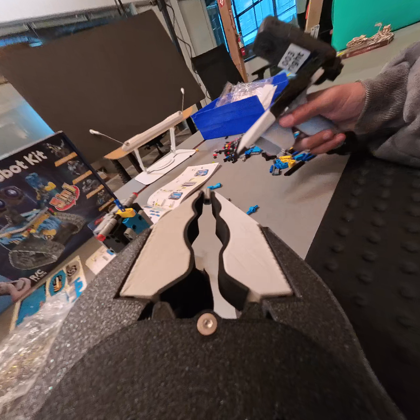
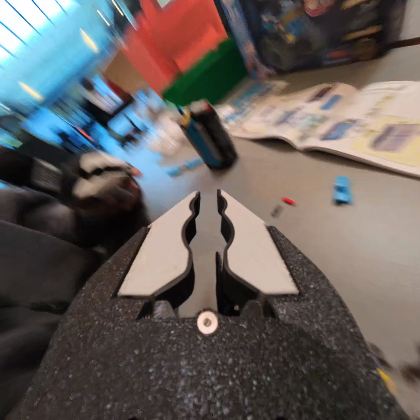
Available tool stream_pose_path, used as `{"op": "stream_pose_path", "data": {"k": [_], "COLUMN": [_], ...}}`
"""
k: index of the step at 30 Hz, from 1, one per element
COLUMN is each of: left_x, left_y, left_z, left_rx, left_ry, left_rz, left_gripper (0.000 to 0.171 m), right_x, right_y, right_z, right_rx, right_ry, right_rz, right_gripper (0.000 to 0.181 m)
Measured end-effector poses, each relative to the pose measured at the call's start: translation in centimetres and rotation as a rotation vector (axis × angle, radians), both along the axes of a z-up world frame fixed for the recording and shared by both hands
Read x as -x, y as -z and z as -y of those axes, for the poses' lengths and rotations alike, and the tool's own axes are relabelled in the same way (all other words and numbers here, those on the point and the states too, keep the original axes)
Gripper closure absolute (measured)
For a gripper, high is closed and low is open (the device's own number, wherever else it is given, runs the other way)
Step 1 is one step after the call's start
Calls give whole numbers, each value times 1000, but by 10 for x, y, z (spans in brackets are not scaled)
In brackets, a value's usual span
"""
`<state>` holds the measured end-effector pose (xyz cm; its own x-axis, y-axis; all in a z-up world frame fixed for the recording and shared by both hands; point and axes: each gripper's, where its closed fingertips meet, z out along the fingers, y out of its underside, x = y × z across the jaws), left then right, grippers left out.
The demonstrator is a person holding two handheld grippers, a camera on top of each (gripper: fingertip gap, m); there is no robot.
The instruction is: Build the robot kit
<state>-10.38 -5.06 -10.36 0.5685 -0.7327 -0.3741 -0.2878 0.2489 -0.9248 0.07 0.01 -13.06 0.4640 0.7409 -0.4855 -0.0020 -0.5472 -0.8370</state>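
Note:
My left gripper (image 1: 206, 197) has its jaws nearly together on a small grey piece (image 1: 206, 200) pinched at the tips, held above the grey table (image 1: 272, 216). A partly built black, blue and yellow assembly (image 1: 122, 225) stands to its left; it also shows in the right wrist view (image 2: 206, 138). My right gripper (image 2: 208, 193) has a narrow gap between its jaws and nothing in it. In the left wrist view a hand (image 1: 329, 109) holds the right gripper (image 1: 239, 148) with its tips over a pile of small parts (image 1: 281, 159).
An open instruction booklet (image 1: 181, 184) (image 2: 329, 127) lies ahead. The kit box (image 1: 41, 204) stands at the left, a blue bin (image 1: 227, 118) and a white stand (image 1: 159, 159) behind. Loose blue pins (image 1: 252, 209), a blue piece (image 2: 342, 189) and a red pin (image 2: 288, 201) lie about. A black studded mat (image 1: 375, 250) is at the right. Left tips to right tips: about 12 centimeters.

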Motion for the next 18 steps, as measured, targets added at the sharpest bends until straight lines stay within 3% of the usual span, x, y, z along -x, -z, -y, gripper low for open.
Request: {"op": "stream_pose_path", "data": {"k": [2, 6, 12, 18], "left_x": [-1, -2, -6, -7], "left_y": [3, 6, 8, 5], "left_z": [-2, -5, 0, 5], "left_rx": [39, 90, 92, 94], "left_ry": [12, 32, 79, 121], "left_rz": [5, 28, 29, 59], "left_gripper": [165, 165, 165, 165], "right_x": [-11, 1, 14, 15], "right_y": [31, 67, 88, 91], "right_z": [8, 18, 17, 11], "right_rx": [-47, -84, -65, -141], "right_ry": [-34, -121, -200, -181], "right_rz": [263, 489, 582, 632], "right_gripper": [161, 160, 160, 167]}}
